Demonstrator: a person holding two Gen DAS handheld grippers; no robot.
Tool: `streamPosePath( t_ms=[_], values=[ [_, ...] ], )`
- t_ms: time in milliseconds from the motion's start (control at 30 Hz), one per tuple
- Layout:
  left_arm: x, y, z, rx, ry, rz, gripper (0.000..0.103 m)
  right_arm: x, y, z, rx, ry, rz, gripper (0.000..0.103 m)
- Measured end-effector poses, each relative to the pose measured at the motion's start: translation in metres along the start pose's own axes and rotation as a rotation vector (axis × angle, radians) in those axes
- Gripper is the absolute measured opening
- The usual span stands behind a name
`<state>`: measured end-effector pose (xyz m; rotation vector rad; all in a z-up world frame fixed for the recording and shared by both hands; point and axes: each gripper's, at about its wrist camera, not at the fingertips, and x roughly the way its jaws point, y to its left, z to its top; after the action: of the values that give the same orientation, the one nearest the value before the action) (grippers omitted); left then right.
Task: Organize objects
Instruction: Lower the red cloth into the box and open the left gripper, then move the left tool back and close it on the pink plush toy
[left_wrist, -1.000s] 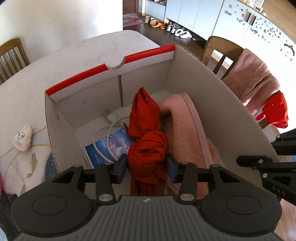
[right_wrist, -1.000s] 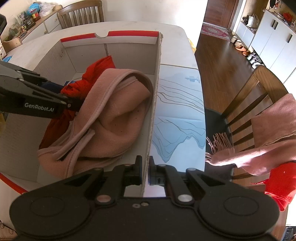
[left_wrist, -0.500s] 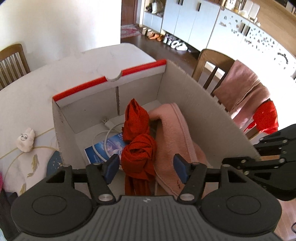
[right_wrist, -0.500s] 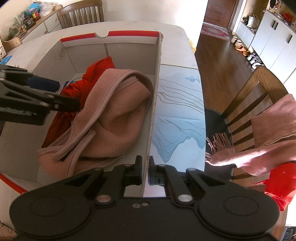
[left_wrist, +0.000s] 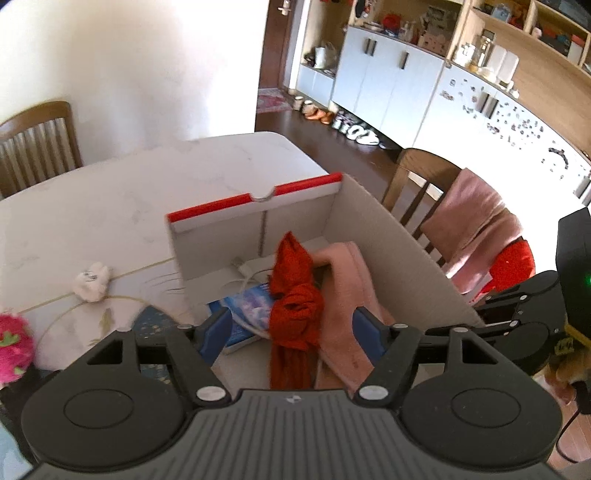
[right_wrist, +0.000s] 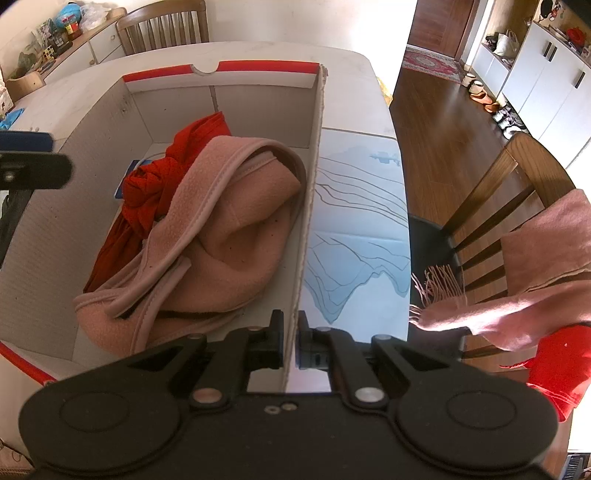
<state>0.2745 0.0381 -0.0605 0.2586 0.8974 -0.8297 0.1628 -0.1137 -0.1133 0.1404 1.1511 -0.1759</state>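
Two claws: right claw (right_wrist: 291, 341) clamps the cardboard box wall (right_wrist: 312, 184) to steady it; left claw (left_wrist: 290, 332) opening, clear of the red cloth (left_wrist: 293, 295).

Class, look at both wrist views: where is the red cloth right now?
The red cloth lies inside the cardboard box, against the left side of the pink fleece and over a blue booklet, in both views.

You won't find any readable text in either view: the blue booklet (left_wrist: 248, 308) in the cardboard box (left_wrist: 399, 258) has print too blurred to make out.
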Motion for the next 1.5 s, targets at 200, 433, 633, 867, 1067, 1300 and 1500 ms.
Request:
streamPosePath(
  t_ms=[200,433,633,867,1067,1300,1500],
  values=[
    [-0.018,0.025,-0.010,-0.066,-0.018,0.048,0.078,0.000,0.000,0.000,-0.004,0.002,0.000,0.005],
    [-0.033,0.070,-0.020,-0.148,-0.034,0.136,0.083,0.001,0.001,0.001,-0.011,0.008,-0.003,0.005],
    [-0.037,0.120,-0.022,-0.226,-0.020,0.244,0.086,0.002,0.002,0.002,-0.014,0.014,-0.006,0.005],
    [-0.037,0.175,-0.022,-0.296,-0.010,0.350,0.102,0.003,0.001,0.003,-0.009,0.020,-0.005,0.004],
    [-0.026,0.209,-0.023,-0.289,0.010,0.465,0.103,0.006,0.001,0.004,-0.004,0.033,-0.011,0.004],
    [0.002,0.242,-0.024,-0.298,0.075,0.518,0.103,0.009,0.001,0.005,0.003,0.046,-0.017,0.004],
    [0.024,0.250,-0.024,-0.266,0.124,0.537,0.103,0.012,0.002,0.005,0.011,0.060,-0.024,0.004]
  ],
)
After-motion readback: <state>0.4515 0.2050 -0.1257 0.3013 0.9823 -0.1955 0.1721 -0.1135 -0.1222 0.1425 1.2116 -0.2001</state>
